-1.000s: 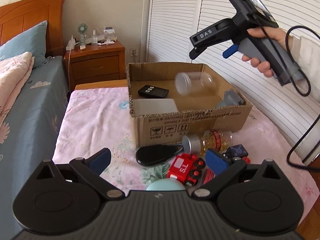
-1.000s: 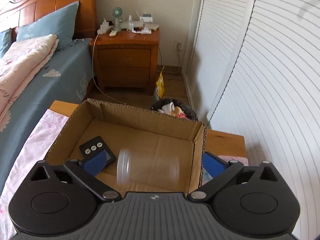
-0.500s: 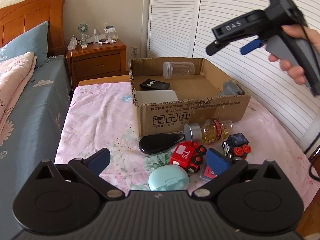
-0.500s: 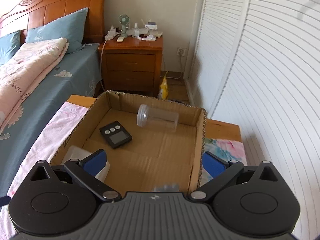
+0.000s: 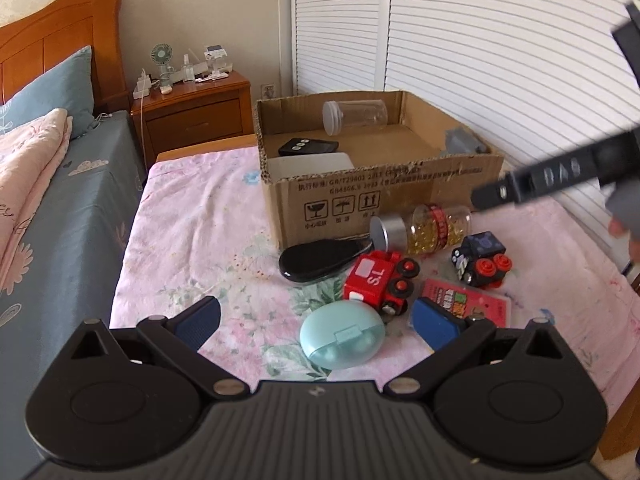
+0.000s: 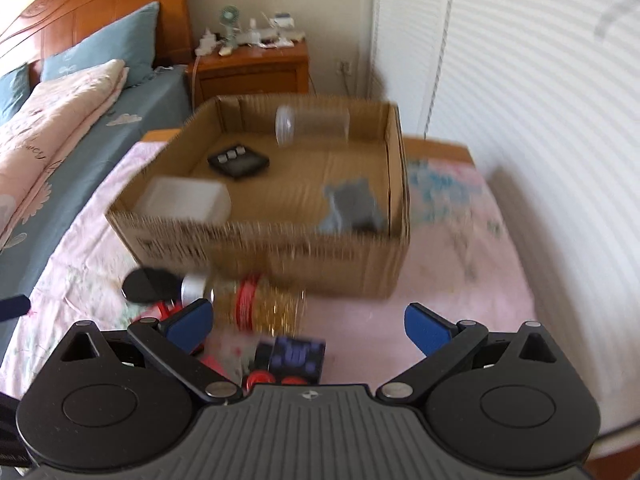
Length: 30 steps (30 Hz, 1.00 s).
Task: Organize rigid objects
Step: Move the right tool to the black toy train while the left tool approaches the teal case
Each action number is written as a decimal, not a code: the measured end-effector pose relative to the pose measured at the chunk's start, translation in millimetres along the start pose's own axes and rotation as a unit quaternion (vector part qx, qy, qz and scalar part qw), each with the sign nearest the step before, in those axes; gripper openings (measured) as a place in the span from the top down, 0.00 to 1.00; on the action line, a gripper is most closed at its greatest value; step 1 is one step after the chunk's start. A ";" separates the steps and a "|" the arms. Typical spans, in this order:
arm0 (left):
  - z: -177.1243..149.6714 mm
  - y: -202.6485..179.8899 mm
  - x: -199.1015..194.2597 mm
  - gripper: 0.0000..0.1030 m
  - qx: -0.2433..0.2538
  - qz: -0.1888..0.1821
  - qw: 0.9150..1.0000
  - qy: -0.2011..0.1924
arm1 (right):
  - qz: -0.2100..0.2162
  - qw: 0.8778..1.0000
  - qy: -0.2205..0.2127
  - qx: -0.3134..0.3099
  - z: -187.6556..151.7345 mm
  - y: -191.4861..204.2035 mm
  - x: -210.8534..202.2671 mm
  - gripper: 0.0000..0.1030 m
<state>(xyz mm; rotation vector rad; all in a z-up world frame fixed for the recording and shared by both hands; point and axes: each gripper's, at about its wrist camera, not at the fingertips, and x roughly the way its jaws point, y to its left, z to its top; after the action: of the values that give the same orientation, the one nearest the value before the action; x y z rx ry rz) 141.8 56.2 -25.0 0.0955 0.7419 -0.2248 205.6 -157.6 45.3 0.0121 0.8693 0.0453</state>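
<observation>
An open cardboard box (image 5: 384,196) (image 6: 280,248) on the pink floral cloth holds a clear jar (image 5: 355,117) (image 6: 312,125) on its side against the far wall, a black remote (image 5: 308,146) (image 6: 239,160), a white container (image 5: 310,164) (image 6: 186,199) and a grey piece (image 5: 464,145) (image 6: 352,204). In front of the box lie a pill bottle (image 5: 424,230) (image 6: 256,302), a black case (image 5: 324,258), a red toy train (image 5: 380,278), a dark toy car (image 5: 482,254) (image 6: 294,354), a teal case (image 5: 342,339) and a pink card (image 5: 466,300). My left gripper (image 5: 316,320) is open just before the teal case. My right gripper (image 6: 308,320) is open over the bottle and car.
A bed with blue sheet (image 5: 60,216) and pink quilt (image 5: 28,168) runs along the left. A wooden nightstand (image 5: 192,114) with a small fan stands behind. White louvered doors (image 5: 480,52) line the right. A hand's fingers (image 5: 626,232) hold the right gripper's handle.
The clear jar, falling a second ago, now rests at the back of the box. My right gripper has pulled back and down from over the box to the loose toys; its view is blurred.
</observation>
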 end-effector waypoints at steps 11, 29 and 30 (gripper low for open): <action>-3.0 -4.0 7.5 0.01 0.011 0.001 1.000 0.013 | -0.030 0.998 0.045 0.014 -31.4 11.5 48.1 0.00; -7.5 -8.8 60.3 0.01 0.007 0.008 0.997 0.074 | -0.055 0.998 0.030 0.022 -56.1 -24.2 47.9 0.00; -8.4 -8.2 62.6 0.01 0.010 0.010 0.997 0.079 | -0.055 0.998 0.029 0.023 -56.0 -24.2 47.6 0.00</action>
<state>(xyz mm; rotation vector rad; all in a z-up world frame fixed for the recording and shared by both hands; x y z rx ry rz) 179.1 39.0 -73.7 0.1405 0.8953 -0.2063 194.3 -180.1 -27.9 0.0053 0.9277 -0.0769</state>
